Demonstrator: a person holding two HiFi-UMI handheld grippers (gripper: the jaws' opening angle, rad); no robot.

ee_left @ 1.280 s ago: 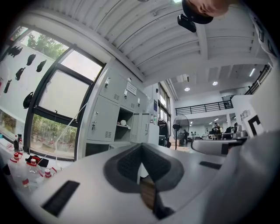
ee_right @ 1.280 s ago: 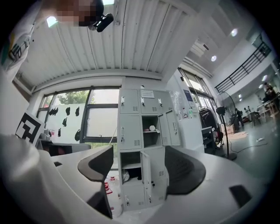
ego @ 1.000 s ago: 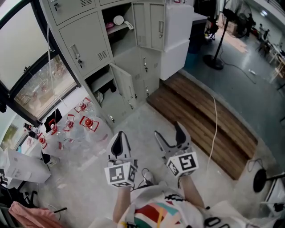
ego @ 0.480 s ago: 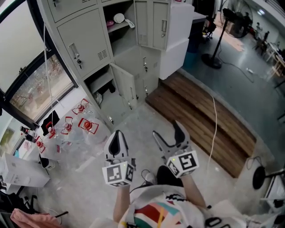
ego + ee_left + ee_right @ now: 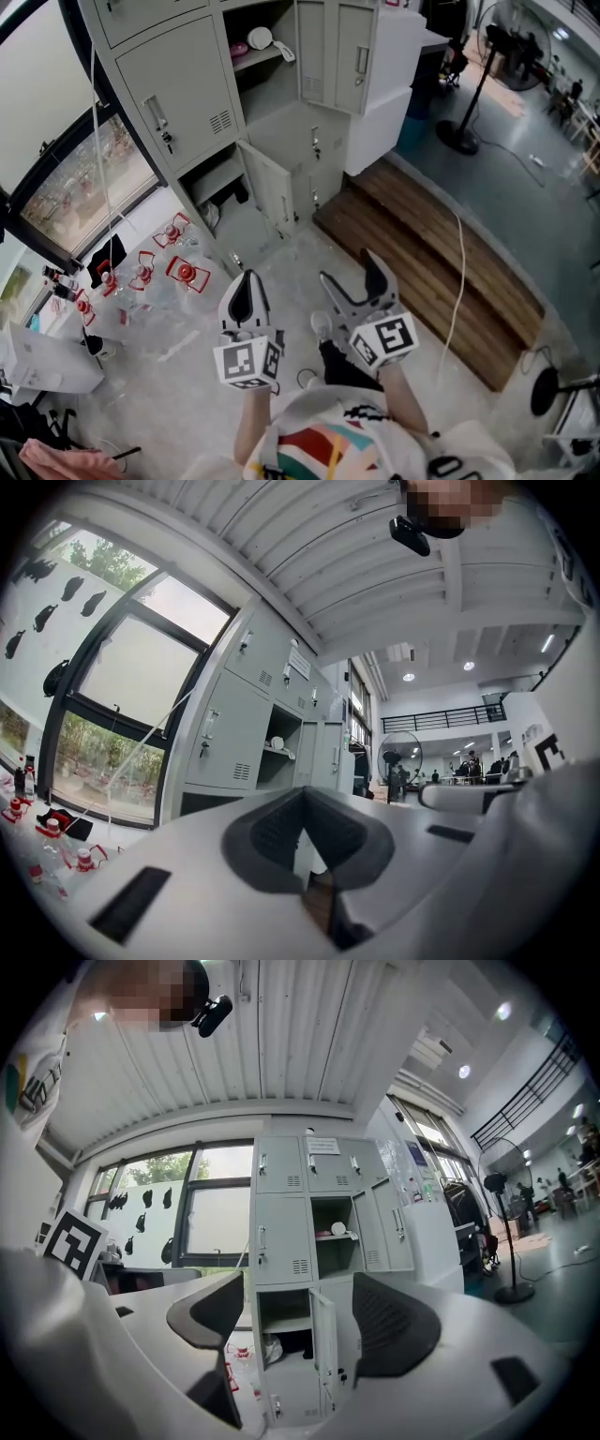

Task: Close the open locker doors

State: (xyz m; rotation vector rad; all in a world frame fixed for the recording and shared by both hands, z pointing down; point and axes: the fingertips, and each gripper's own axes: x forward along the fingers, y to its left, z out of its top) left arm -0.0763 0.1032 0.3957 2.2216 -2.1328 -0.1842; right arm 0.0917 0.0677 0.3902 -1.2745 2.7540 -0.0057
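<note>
Grey floor (image 5: 178,375) ran to the lockers (image 5: 187,84); the upper door (image 5: 342,52) and lower door (image 5: 269,183) stood open, the posted notice (image 5: 322,1146) too small to read. The left gripper (image 5: 246,286) was pressed together, the right gripper (image 5: 353,272) spread, empty.

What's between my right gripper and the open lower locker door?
Bare pale floor only, as the head view shows, between the right gripper and the lower locker door. The wooden platform lies off to one side, the bottles to the other.
</note>
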